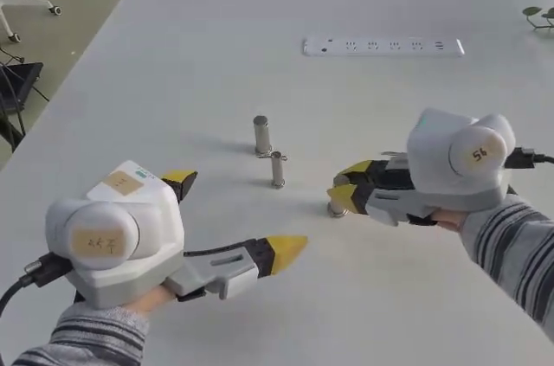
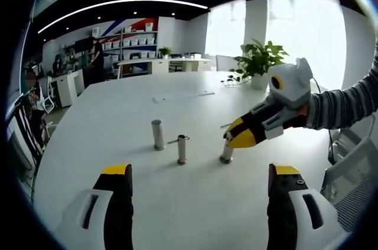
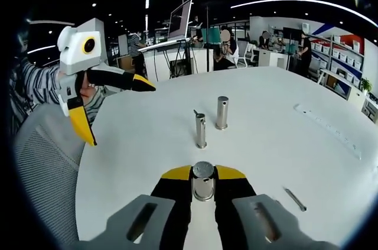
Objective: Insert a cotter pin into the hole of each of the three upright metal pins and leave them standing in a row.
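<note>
The near metal pin (image 3: pixel 203 180) is largely hidden behind the right gripper (image 1: pixel 334 193) in the head view; the jaws are clamped on it, upright on the table (image 1: pixel 398 297). The left gripper (image 1: pixel 241 213) is held level, jaws wide apart. A cotter pin (image 1: pixel 283 157) is seated through the middle pin (image 1: pixel 277 172).

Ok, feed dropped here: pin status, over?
Left claw open, empty. Right claw shut on nearest upright silver metal pin. Middle pin holds thin cotter pin, far pin bare. Spare cotter pin loose on white table.

White power strip (image 1: pixel 383 46) on table (image 1: pixel 173 80); potted plant (image 2: pixel 260 64) at far edge.
</note>
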